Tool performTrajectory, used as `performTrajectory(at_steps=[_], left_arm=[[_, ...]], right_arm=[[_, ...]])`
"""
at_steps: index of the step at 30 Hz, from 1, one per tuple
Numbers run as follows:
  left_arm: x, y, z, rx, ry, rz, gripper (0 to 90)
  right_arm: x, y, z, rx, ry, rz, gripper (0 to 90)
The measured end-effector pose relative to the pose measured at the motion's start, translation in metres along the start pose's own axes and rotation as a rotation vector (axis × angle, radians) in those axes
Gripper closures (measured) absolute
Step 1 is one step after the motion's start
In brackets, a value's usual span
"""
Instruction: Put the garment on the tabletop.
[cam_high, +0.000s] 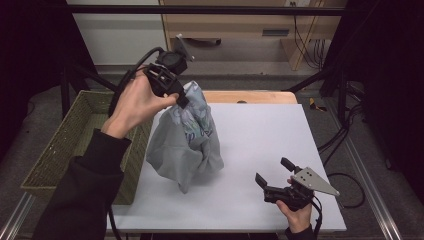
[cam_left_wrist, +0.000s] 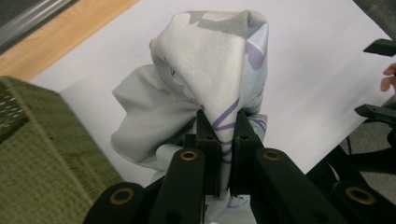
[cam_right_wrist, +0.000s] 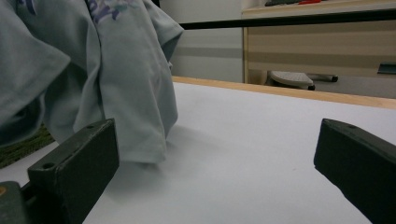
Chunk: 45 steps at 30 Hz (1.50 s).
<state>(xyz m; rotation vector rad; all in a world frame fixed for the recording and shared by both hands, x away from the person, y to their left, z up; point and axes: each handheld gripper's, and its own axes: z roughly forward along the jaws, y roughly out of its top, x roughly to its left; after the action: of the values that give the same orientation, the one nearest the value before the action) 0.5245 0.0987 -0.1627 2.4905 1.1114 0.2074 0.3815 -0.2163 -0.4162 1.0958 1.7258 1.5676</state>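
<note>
A woven basket (cam_high: 60, 145) sits off the desk's (cam_high: 260, 135) left edge, beside it the left hand-held gripper (cam_high: 182, 101) pinches a grey printed garment (cam_high: 187, 145) and lifts it, hem brushing the white surface, while the right hand-held gripper (cam_high: 274, 172) rests wide open near the front right.

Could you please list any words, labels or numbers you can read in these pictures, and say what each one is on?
None can be read.
The grey garment held in the left claw carries a purple print, but it is folded and too blurred to read.
</note>
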Motion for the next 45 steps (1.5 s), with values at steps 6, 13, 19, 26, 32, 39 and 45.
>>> performTrajectory(at_steps=[6, 13, 19, 26, 32, 39, 45], left_arm=[[-0.004, -0.001, 0.027, 0.015, -0.021, 0.019, 84.6], [-0.004, -0.008, 0.055, 0.013, -0.056, 0.029, 84.6], [-0.006, -0.016, 0.082, -0.002, -0.082, 0.033, 84.5], [-0.007, -0.022, 0.108, 0.02, -0.12, 0.05, 84.3], [-0.012, -0.026, 0.125, 0.039, -0.134, 0.061, 84.1], [-0.025, -0.028, 0.15, 0.036, -0.151, 0.11, 83.7], [-0.032, -0.032, 0.169, 0.019, -0.18, 0.127, 83.3]], right_arm=[[-0.001, -0.001, -0.001, 0.003, 0.004, -0.003, 0.4], [-0.001, -0.001, 0.0, 0.002, 0.004, 0.001, 0.4], [-0.001, -0.002, 0.0, 0.004, 0.009, 0.004, 0.3], [-0.001, -0.003, 0.0, 0.012, 0.01, 0.014, 0.3], [-0.001, -0.004, 0.001, 0.012, 0.003, 0.005, 0.3], [-0.001, -0.004, 0.002, 0.013, 0.001, -0.001, 0.3], [-0.002, -0.005, 0.001, 0.012, 0.005, 0.008, 0.3]])
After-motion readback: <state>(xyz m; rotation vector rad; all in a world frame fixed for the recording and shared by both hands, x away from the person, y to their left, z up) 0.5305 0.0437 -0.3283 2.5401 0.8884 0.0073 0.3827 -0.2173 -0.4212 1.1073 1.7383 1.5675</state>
